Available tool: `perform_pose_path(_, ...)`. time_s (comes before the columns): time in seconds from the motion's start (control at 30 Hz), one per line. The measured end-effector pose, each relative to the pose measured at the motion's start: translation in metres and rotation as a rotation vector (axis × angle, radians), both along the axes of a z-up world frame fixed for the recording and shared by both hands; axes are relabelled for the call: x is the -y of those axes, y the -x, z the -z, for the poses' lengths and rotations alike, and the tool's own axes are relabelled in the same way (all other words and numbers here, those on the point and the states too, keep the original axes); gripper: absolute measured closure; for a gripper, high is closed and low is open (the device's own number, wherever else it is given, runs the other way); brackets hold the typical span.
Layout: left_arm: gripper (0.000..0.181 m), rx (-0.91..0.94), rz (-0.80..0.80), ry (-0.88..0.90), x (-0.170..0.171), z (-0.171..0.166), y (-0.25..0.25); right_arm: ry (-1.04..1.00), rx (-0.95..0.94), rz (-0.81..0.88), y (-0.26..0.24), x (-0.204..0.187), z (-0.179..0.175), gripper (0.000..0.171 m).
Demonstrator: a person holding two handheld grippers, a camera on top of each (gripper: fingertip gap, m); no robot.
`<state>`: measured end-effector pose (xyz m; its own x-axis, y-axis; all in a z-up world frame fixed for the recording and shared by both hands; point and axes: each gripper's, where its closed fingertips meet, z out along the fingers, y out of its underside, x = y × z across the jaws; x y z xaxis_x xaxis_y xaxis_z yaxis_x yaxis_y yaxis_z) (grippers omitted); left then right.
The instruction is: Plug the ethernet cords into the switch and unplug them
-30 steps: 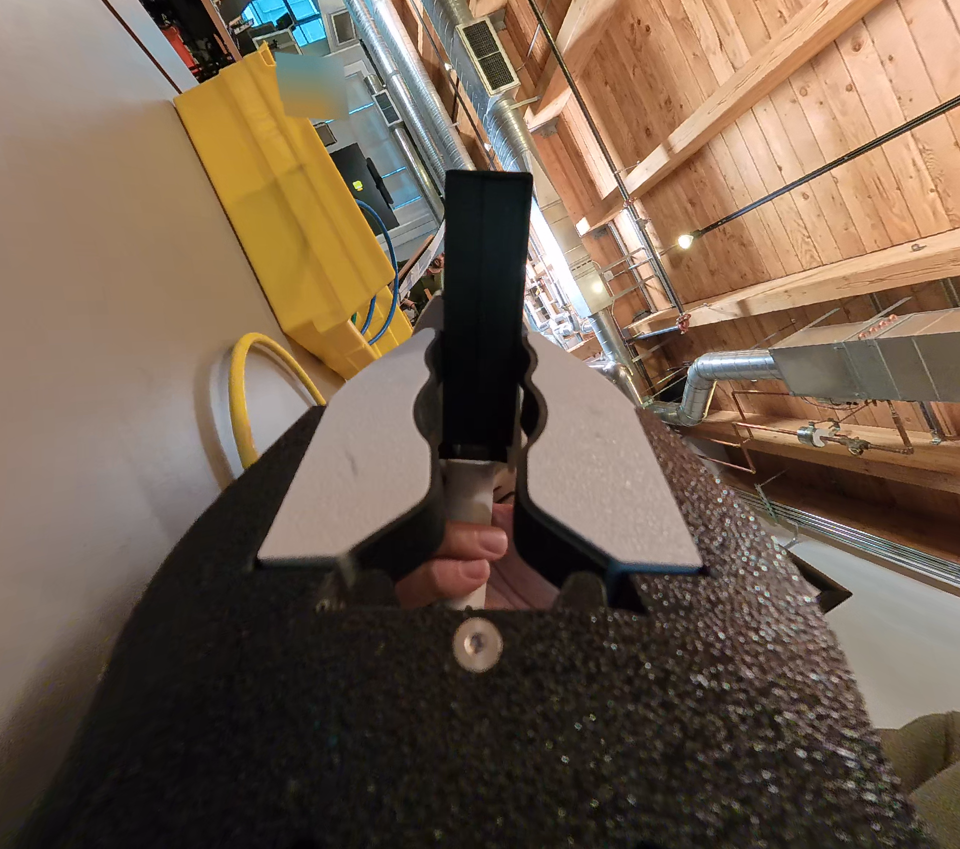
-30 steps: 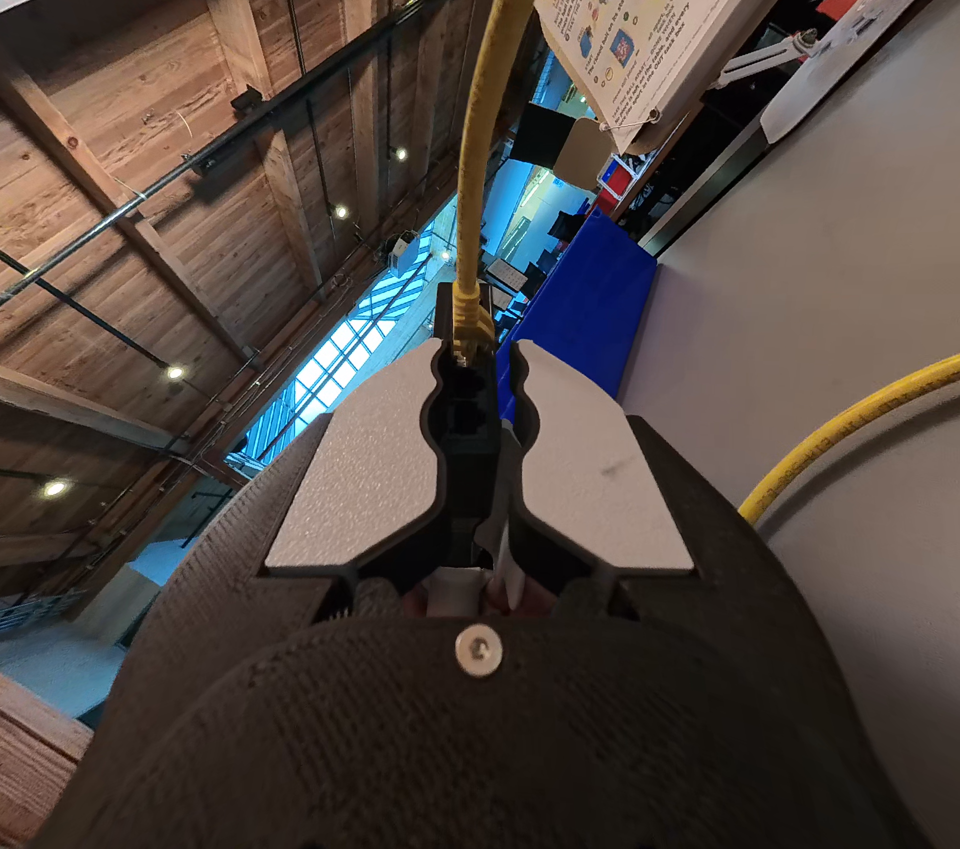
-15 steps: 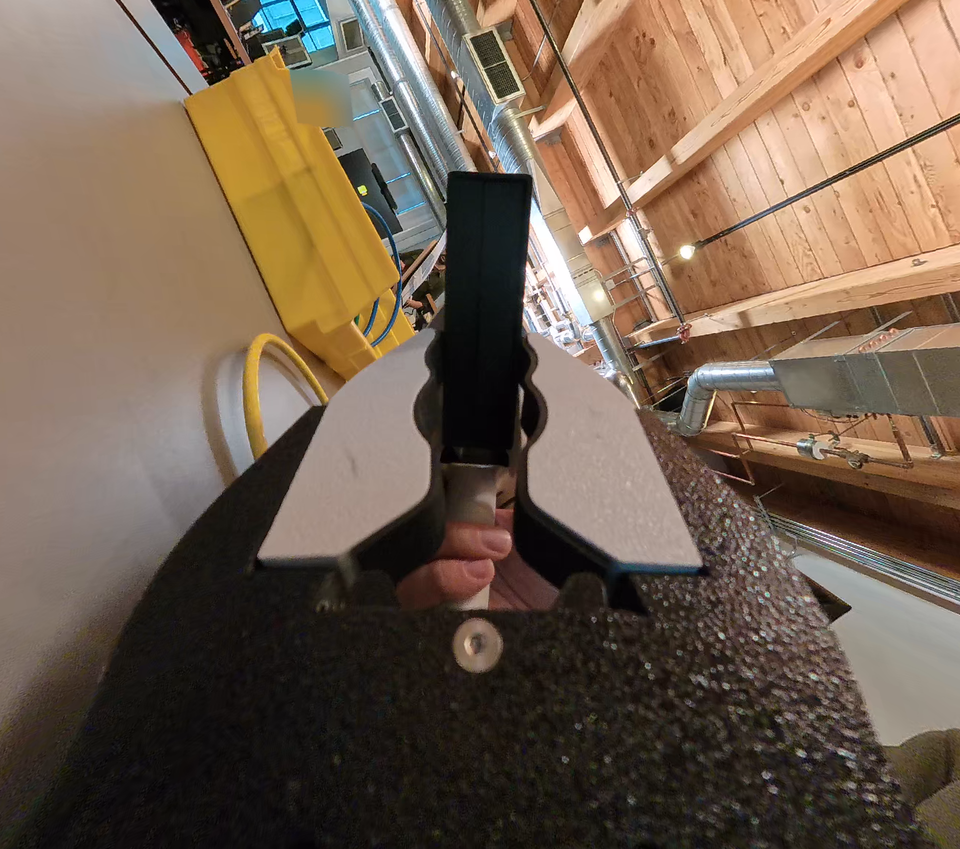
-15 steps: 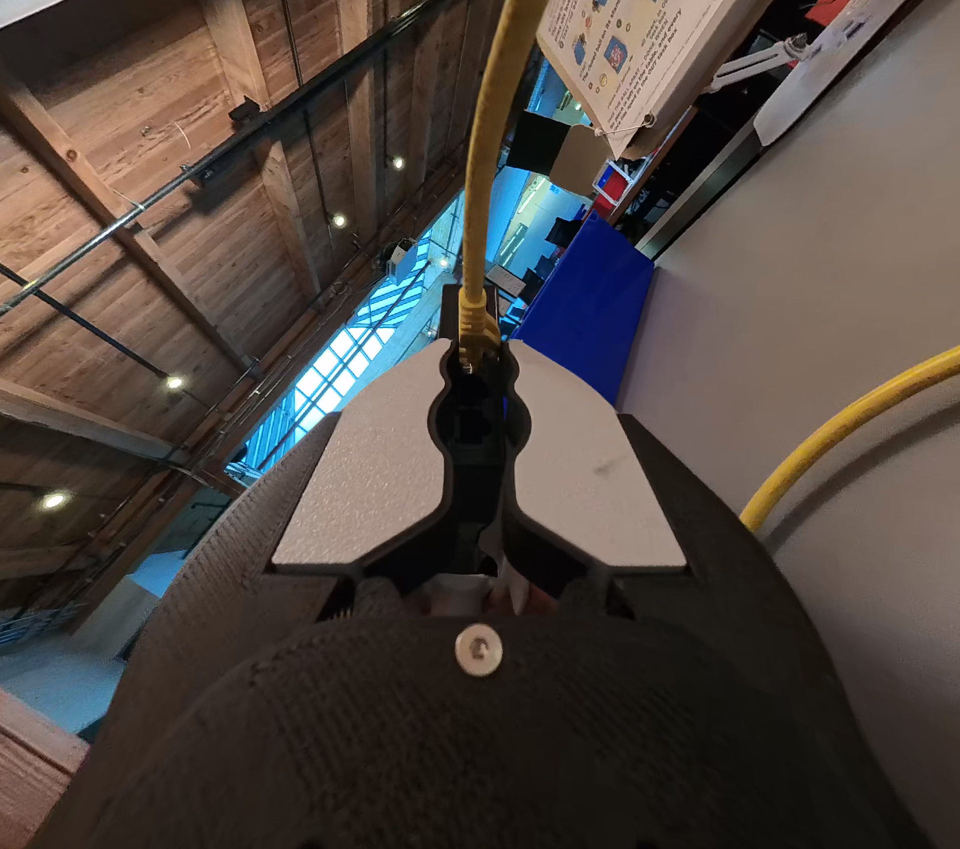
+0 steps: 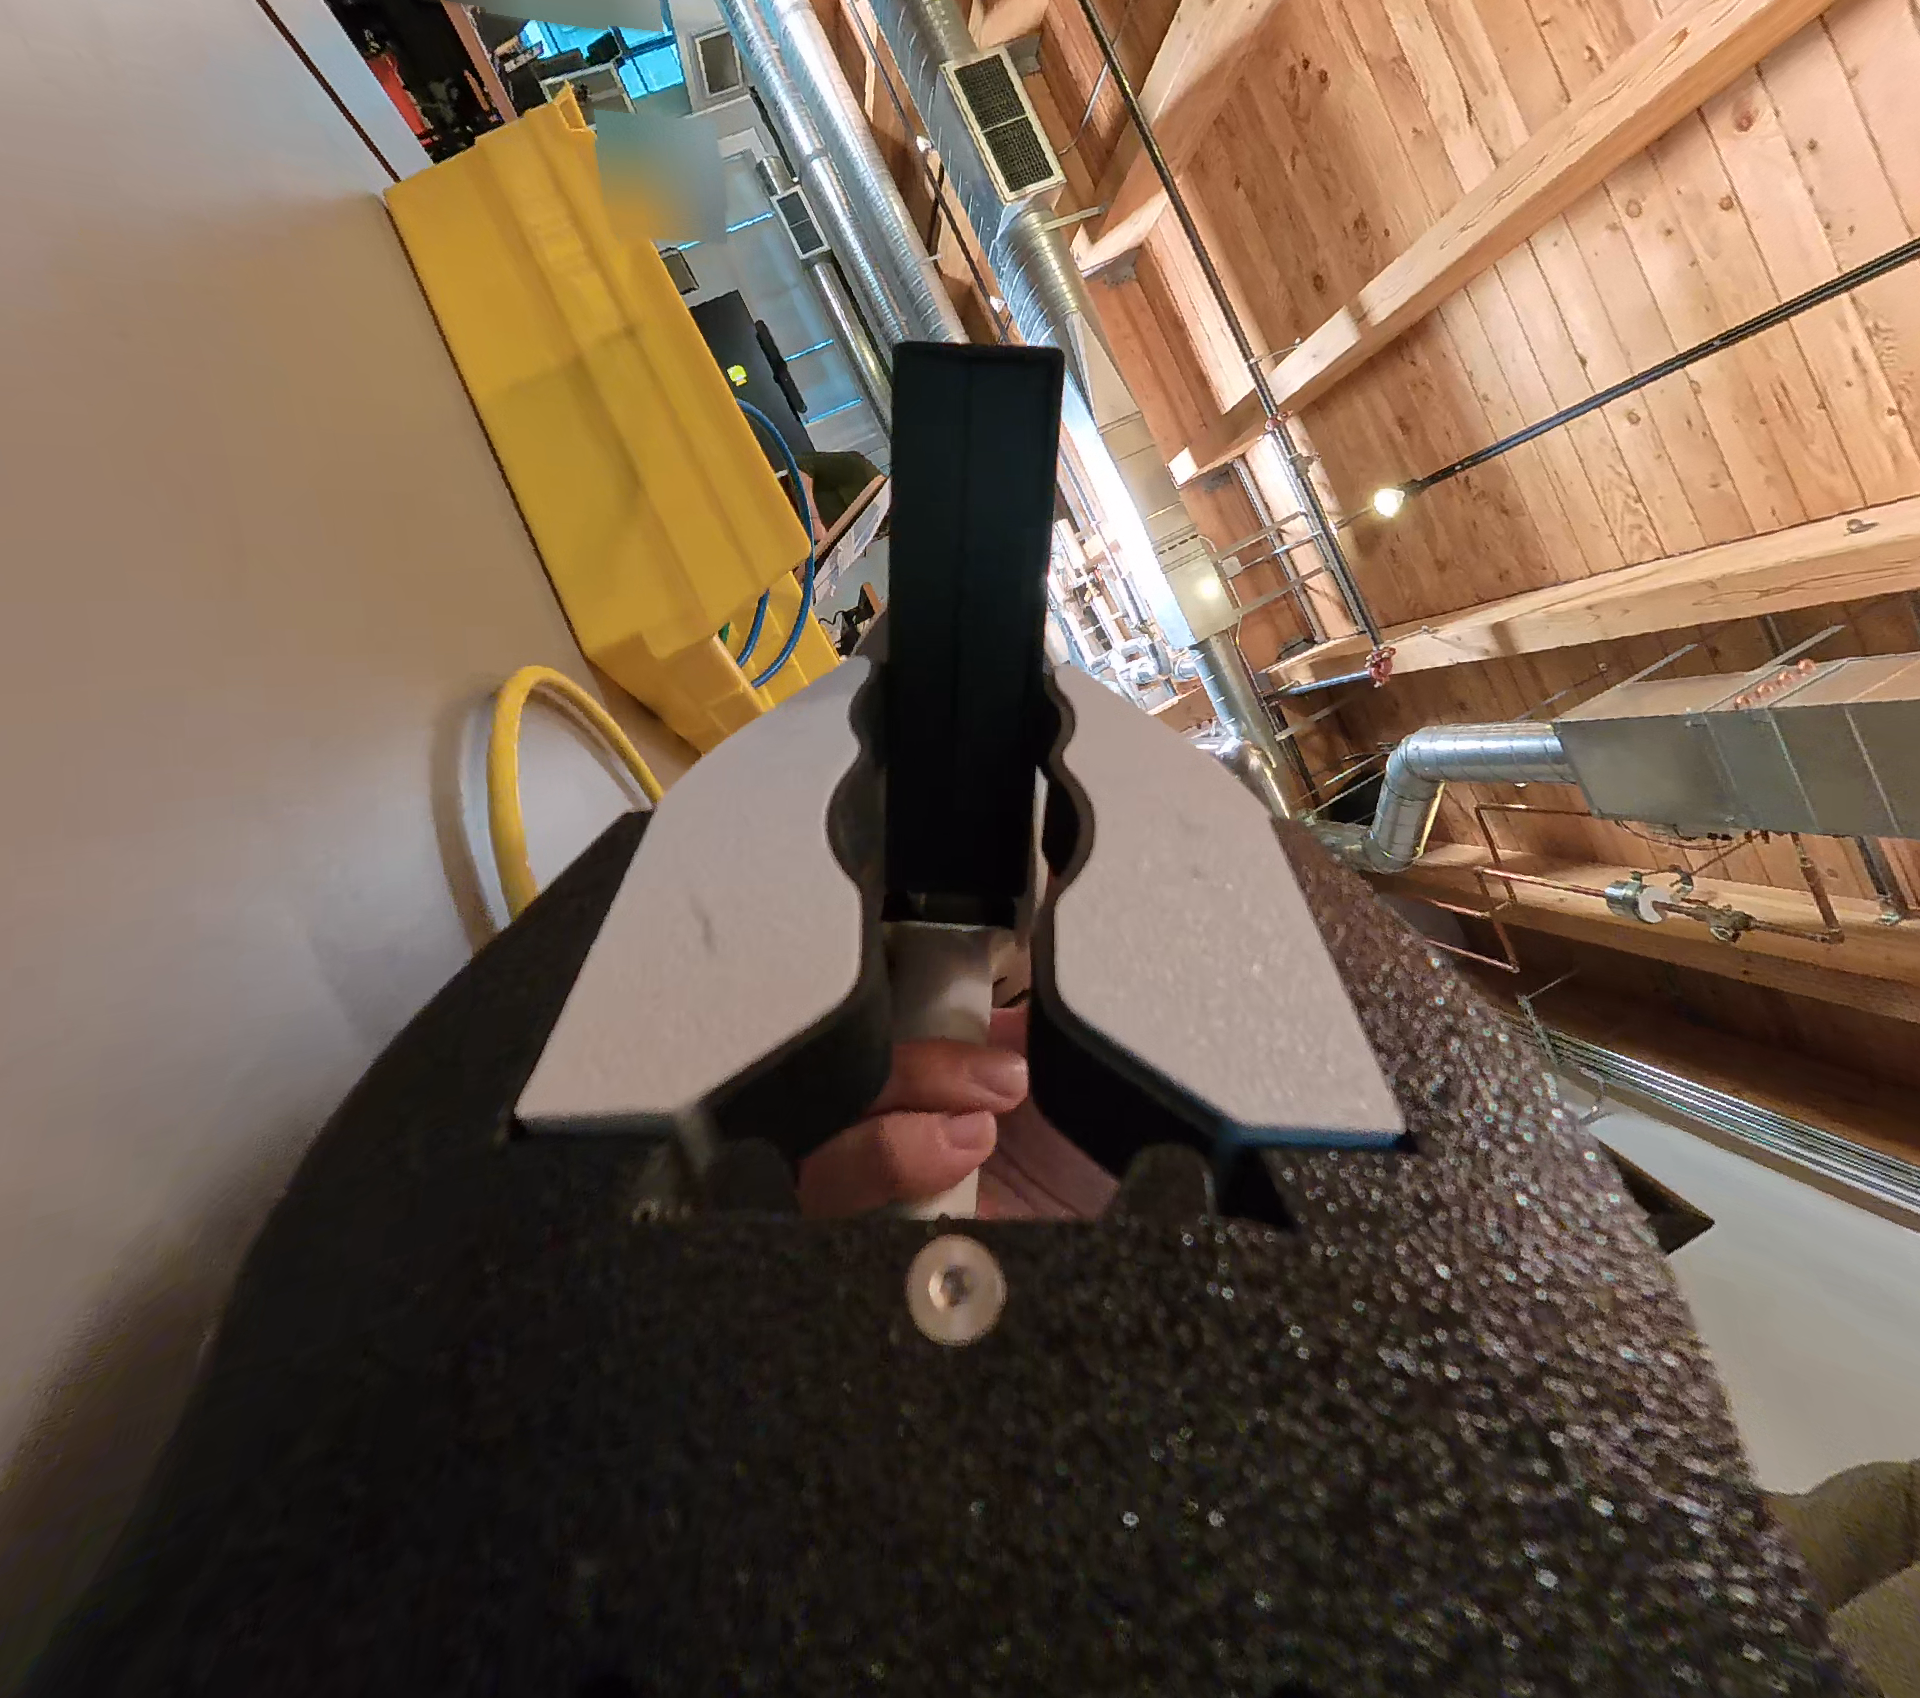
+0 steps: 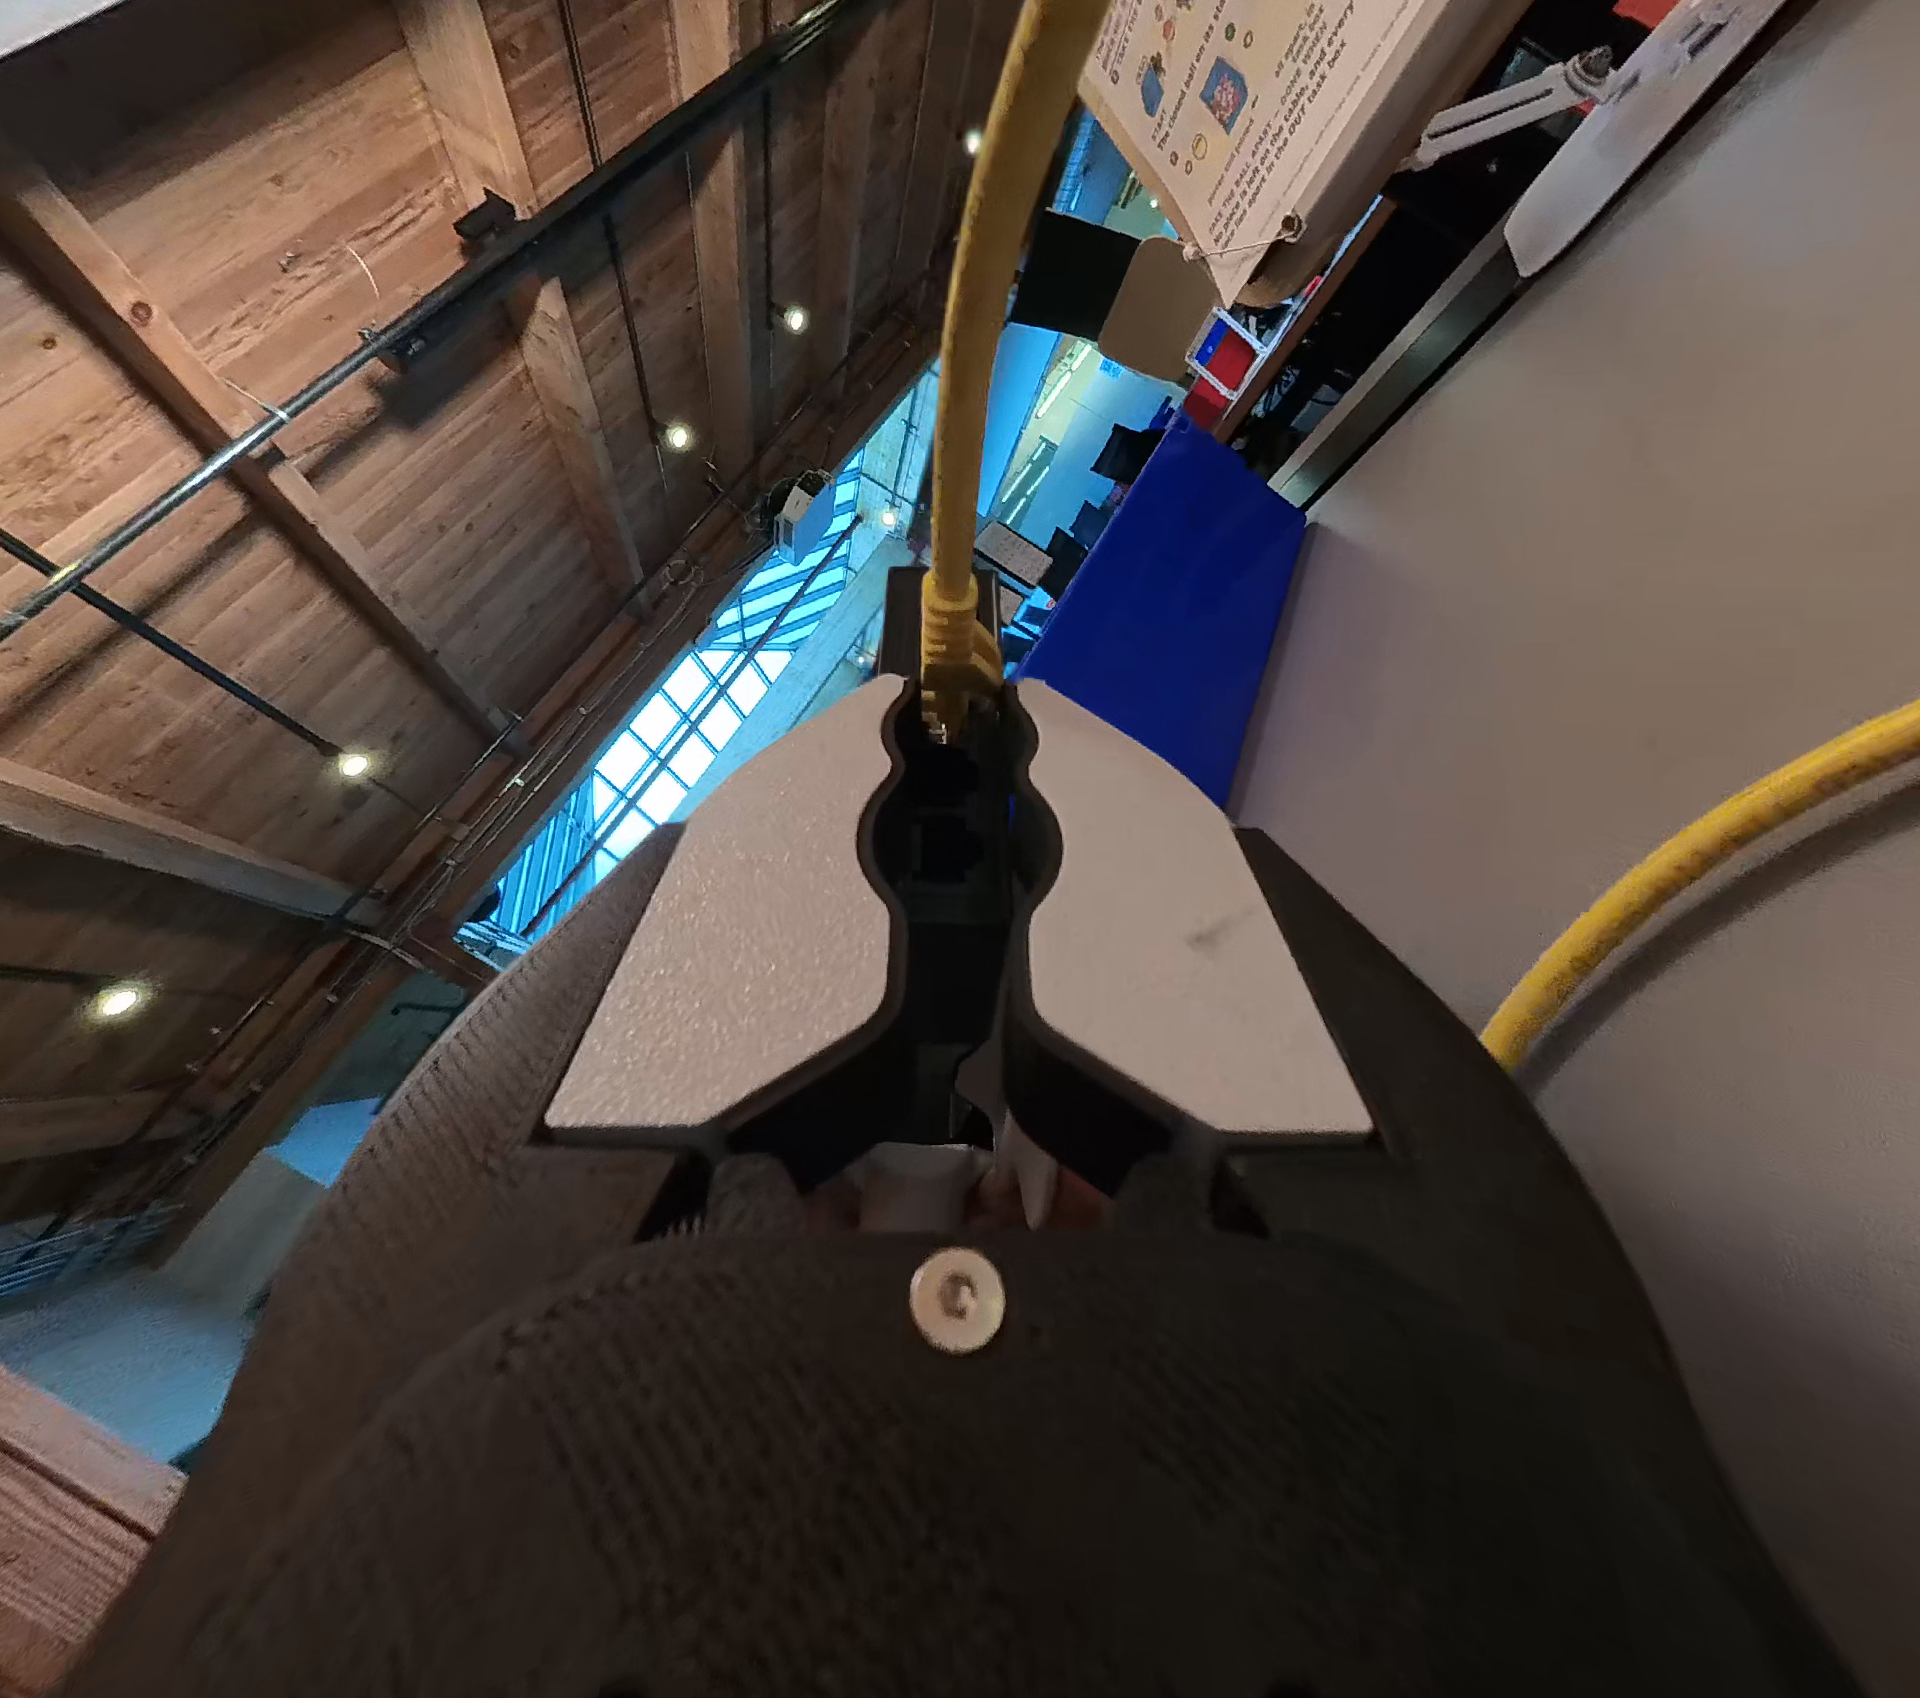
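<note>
The switch [image 5: 971, 609] is clamped edge-on between the closed jaws of the left gripper [image 5: 961, 775], its long axis running forward; its ports are hidden there. In the right gripper [image 6: 956, 775], closed on the same switch [image 6: 940, 838], 1 yellow ethernet cord [image 6: 971, 360] is seen plugged in ahead of the jaws, its far end cut off.

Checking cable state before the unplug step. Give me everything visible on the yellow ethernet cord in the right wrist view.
The yellow ethernet cord is a round, matte, rubbery-looking cable. It runs in from the top edge, curving slightly, and ends in a ribbed yellow boot seated in the top port of the black switch, which the right gripper clamps; two ports below look empty. A further yellow stretch arcs over the grey table.
</note>
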<state>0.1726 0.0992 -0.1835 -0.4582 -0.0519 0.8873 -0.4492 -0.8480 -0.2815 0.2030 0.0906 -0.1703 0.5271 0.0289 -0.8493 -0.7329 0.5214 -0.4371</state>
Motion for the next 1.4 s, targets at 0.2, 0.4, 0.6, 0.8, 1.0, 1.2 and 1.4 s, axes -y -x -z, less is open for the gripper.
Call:
perform_pose_path(0.2,0.155,-0.003,0.0,0.003,0.0,0.0,0.0,0.03,0.024,-0.005,0.0,-0.001,0.001,0.157)
perform_pose_path(0.4,0.155,0.023,-0.034,0.0,-0.004,-0.003,0.0,0.053,0.042,0.026,0.003,-0.001,-0.001,0.157)
perform_pose_path(0.6,0.155,0.001,-0.043,0.002,-0.007,0.0,-0.001,0.073,0.057,-0.009,0.005,-0.001,0.001,0.157)
perform_pose_path(0.8,0.155,0.052,-0.034,0.046,-0.009,-0.007,0.002,0.147,0.15,-0.059,0.009,-0.005,-0.009,0.157)
perform_pose_path(1.0,0.154,0.123,0.1,-0.076,-0.003,-0.014,0.009,0.09,0.134,-0.086,0.016,0.001,-0.016,0.156)
perform_pose_path(1.2,0.153,0.066,0.167,-0.11,0.005,-0.006,0.008,0.075,0.081,-0.119,0.019,0.003,-0.002,0.156)
perform_pose_path(1.4,0.154,-0.071,0.107,-0.036,0.007,0.005,0.001,0.072,-0.013,-0.067,0.012,0.005,0.012,0.157)
